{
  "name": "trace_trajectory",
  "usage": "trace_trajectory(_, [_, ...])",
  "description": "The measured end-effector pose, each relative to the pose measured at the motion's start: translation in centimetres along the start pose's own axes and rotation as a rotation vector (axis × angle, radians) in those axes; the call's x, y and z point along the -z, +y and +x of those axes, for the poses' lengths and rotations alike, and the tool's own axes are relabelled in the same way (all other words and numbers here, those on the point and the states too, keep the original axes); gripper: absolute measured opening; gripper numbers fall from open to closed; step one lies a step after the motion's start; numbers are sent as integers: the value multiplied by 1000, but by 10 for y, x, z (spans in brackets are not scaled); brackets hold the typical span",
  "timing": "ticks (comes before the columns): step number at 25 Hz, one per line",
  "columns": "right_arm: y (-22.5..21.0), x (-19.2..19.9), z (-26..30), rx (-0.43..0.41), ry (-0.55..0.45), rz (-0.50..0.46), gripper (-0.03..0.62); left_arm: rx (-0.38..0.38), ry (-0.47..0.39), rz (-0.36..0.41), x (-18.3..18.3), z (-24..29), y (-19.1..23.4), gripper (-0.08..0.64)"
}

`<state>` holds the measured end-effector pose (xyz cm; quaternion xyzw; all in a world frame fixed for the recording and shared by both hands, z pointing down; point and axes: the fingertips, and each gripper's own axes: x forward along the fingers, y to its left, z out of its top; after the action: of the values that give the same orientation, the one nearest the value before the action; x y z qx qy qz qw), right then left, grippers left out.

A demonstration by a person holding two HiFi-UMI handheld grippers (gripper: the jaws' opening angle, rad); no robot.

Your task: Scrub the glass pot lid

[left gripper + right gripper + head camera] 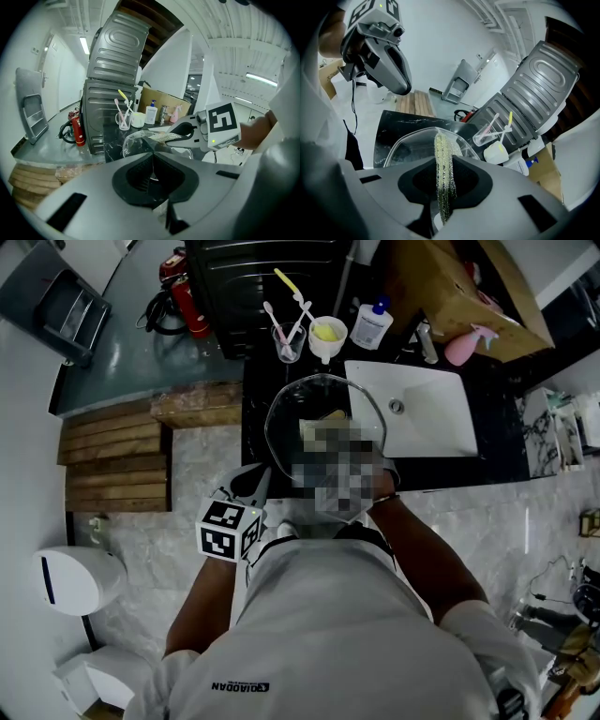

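Black marble counter [255, 404] with white sink [441, 432], pale stone floor. Left gripper [152, 166] clamps the glass lid [319, 395] by its rim above the counter, broad face up. Right gripper [443, 187] pinches a yellow scrub pad [442, 157] against the lid.

My right hand-held gripper [444, 187] pinches a yellowish scrub pad [442, 157], its top meeting the glass pot lid [407, 144] above the black desk [396, 123].

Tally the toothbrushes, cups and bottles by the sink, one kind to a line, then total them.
Toothbrushes: 3
Cups: 2
Bottles: 2
Total: 7
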<state>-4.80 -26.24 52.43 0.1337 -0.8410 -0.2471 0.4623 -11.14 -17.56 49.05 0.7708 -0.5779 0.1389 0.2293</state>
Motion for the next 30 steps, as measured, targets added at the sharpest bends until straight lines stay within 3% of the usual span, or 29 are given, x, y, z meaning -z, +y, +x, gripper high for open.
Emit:
trace_trajectory(13, [8, 0, -42, 69, -25, 105, 81, 39, -16, 55, 0, -12, -15, 17])
trace_trajectory(18, [9, 2, -72, 9, -157, 373, 81, 33, -34, 58, 0, -17, -30, 17])
trace_trajectory(23, [18, 29, -109, -79, -328, 653, 81, 3, -60, 50, -2, -27, -55, 17])
trace_trajectory(27, [21, 46, -162, -191, -538, 982, 81, 9, -75, 29, 3, -37, -96, 17])
trace_trajectory(30, [32, 68, -195, -219, -590, 1101, 81, 14, -85, 6, 13, -46, -134, 17])
